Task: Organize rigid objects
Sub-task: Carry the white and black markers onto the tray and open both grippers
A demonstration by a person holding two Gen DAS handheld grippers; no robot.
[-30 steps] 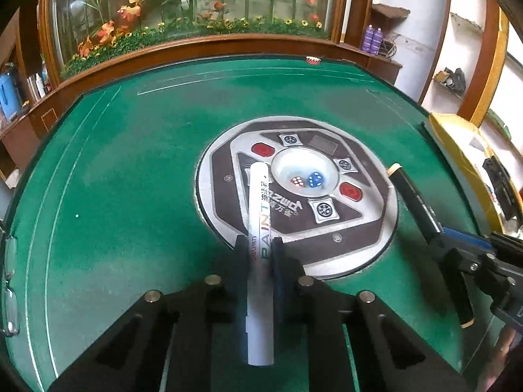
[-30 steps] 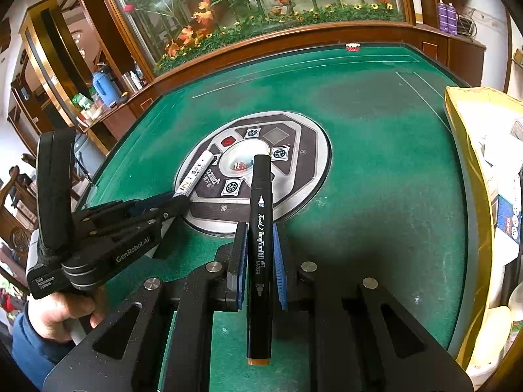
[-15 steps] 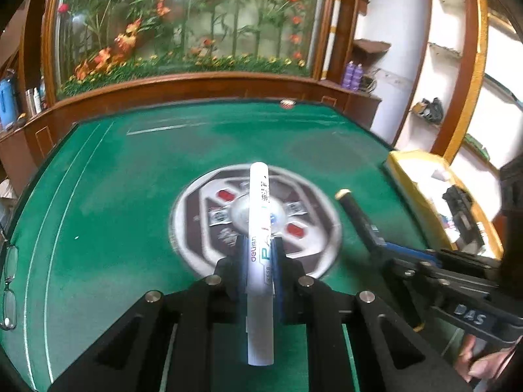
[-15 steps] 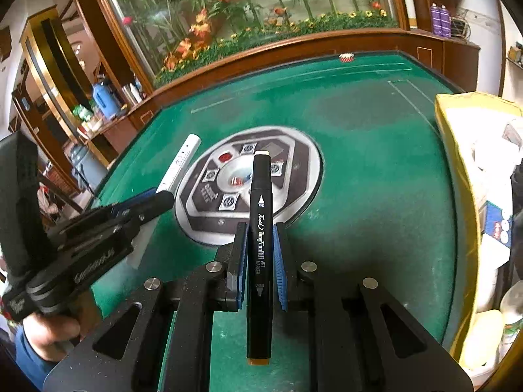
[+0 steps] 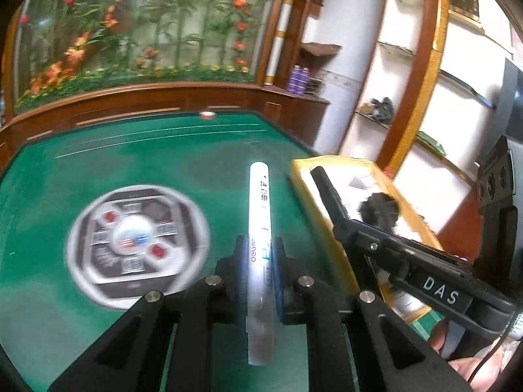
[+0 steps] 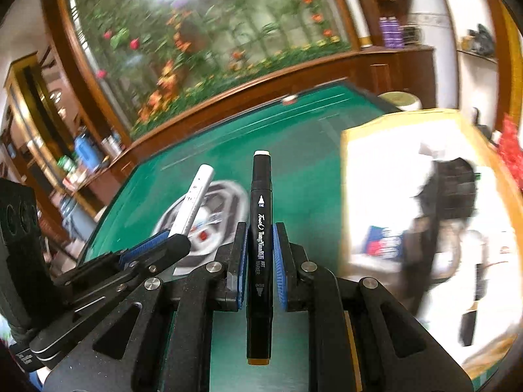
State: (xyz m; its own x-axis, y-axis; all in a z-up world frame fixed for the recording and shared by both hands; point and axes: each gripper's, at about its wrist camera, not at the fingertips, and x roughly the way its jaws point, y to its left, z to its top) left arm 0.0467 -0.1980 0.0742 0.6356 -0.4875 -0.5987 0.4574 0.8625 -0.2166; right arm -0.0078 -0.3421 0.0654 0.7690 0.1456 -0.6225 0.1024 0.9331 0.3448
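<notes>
1. Both grippers have been swung to the right since a second ago: the round control panel [image 5: 137, 245] that was dead ahead of the left wrist camera is now seen off to the left, and the yellow box [image 5: 327, 228] has come into view on the right.
2. Left gripper [image 5: 258, 251]: its fingers are clenched on the white paint marker [image 5: 260, 228], which is held lengthwise between the blue pads and pointed far, above the green felt of the mahjong table [image 5: 163, 163].
3. Right gripper [image 6: 260, 251]: its fingers are clamped on the black art marker [image 6: 260, 245], also held lengthwise, with the pale cap at the far end and the orange end nearest the camera.
4. From the right wrist view, the white paint marker [image 6: 193, 205] is seen sticking out of the left gripper [image 6: 163, 245] just to the left, tilted toward the far right.
5. From the left wrist view, the black art marker [image 5: 330, 196] is seen poking out of the right gripper [image 5: 346, 225] at the near-left rim of the yellow box.
6. The yellow box [image 6: 359, 124] is filled with white and dark stuff that's too blurred to be made out.
7. A small red-and-white item [image 5: 206, 115] is seen at the far edge of the table; what it is can't be told.
</notes>
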